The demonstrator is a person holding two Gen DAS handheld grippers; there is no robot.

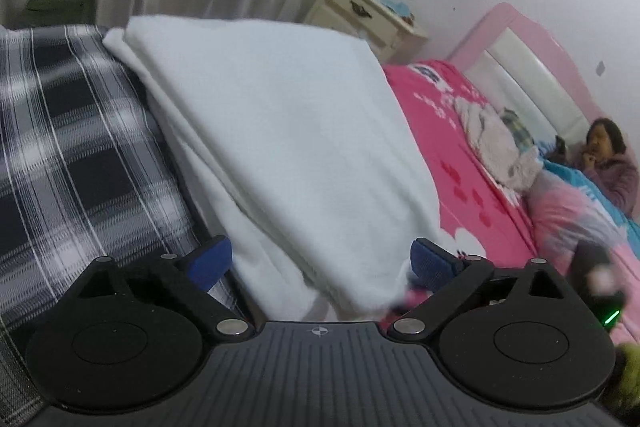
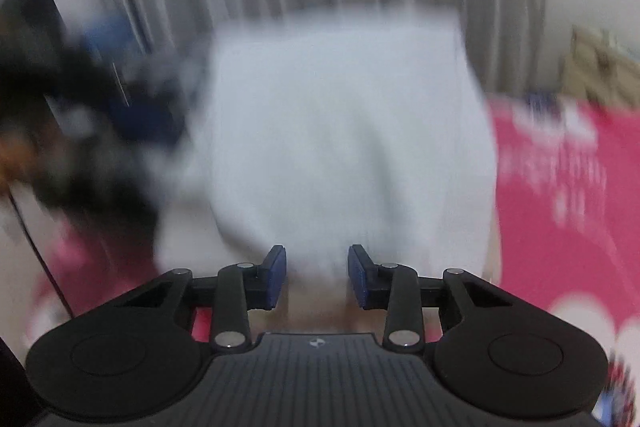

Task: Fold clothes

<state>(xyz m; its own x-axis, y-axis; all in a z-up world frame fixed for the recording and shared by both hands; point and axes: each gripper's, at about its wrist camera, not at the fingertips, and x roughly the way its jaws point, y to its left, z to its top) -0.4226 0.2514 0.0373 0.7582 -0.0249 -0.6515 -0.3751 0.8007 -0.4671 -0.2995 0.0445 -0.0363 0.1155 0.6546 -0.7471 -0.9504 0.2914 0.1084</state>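
The left gripper [image 1: 321, 264] stands with its blue-padded fingers spread wide, the near end of a soft white folded garment [image 1: 280, 147] lying between them, touching neither pad clearly. The right gripper [image 2: 317, 277], partly spread, faces the same blurred cloth. Beside it lies a plaid fabric [image 1: 68, 131]; beyond, a pink bedsheet [image 1: 464, 163] and cream nightstand [image 1: 360, 15].

The folded white garment [image 1: 280, 147] fills the way ahead of both grippers. To its left lies a plaid cloth [image 1: 72, 147] — touching it. To its right, open pink bedsheet [image 1: 472, 195] leaves room, until a plush toy [image 1: 500, 143].
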